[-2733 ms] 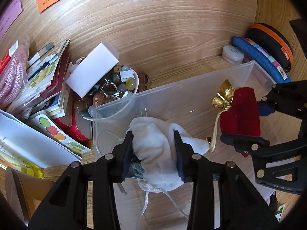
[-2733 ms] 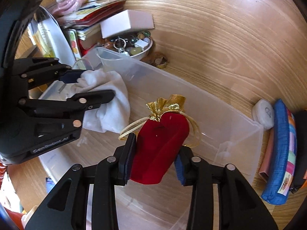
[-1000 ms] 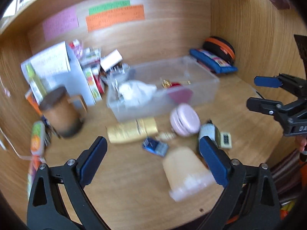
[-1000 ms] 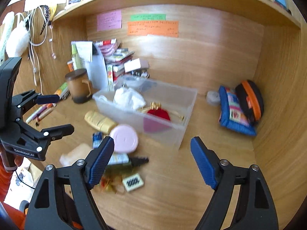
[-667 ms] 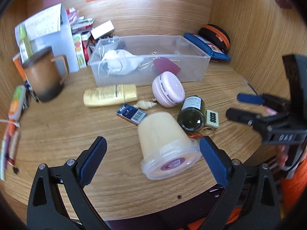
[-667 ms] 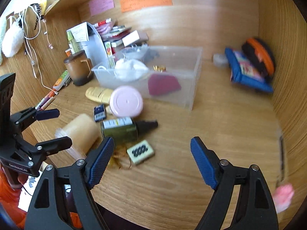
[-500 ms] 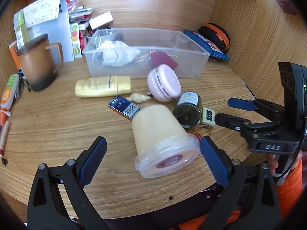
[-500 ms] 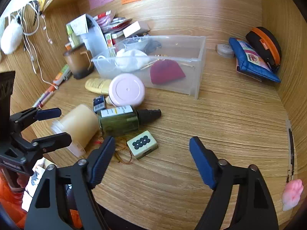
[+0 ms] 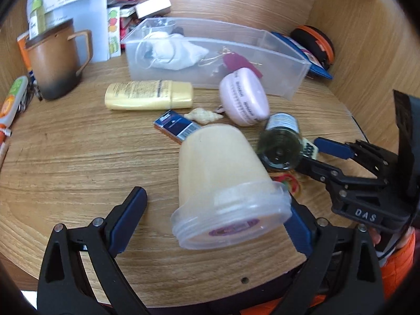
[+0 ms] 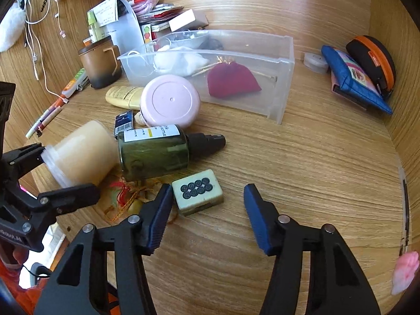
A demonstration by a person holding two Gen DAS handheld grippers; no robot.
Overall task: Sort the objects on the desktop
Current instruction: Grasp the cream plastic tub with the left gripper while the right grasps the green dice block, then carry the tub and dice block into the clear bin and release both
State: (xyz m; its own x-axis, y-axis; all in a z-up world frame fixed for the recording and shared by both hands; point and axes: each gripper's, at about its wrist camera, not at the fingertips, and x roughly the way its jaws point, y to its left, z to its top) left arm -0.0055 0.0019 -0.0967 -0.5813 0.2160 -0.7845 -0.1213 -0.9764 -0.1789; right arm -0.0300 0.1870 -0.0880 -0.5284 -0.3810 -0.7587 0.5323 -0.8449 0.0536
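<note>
A cream plastic jar (image 9: 223, 178) lies on its side at the desk's front edge, lid toward me. My left gripper (image 9: 210, 218) is open, its fingers on either side of the jar's lid end; it also shows in the right wrist view (image 10: 52, 168). My right gripper (image 10: 207, 210) is open, with a mahjong tile (image 10: 198, 191) between its fingers near the left one. A green bottle (image 10: 157, 152), a pink round case (image 10: 170, 101), a yellow tube (image 9: 148, 95), a shell (image 9: 202, 115) and a small blue box (image 9: 174, 127) lie nearby. The clear bin (image 10: 284, 78) holds a white pouch (image 9: 173, 52) and a red pouch (image 10: 231, 80).
A brown mug (image 9: 52, 60) stands at the left with papers and booklets (image 9: 78, 5) behind it. A blue pouch (image 10: 351, 76) and a black-orange case (image 10: 372, 57) lie at the right wall. Pens (image 10: 44, 118) lie at the left. Red-yellow string (image 10: 126, 194) lies by the bottle.
Both grippers let go of the pouches in the bin, pulled back and opened wide. They have since come down low: left around the cream jar, right around the mahjong tile.
</note>
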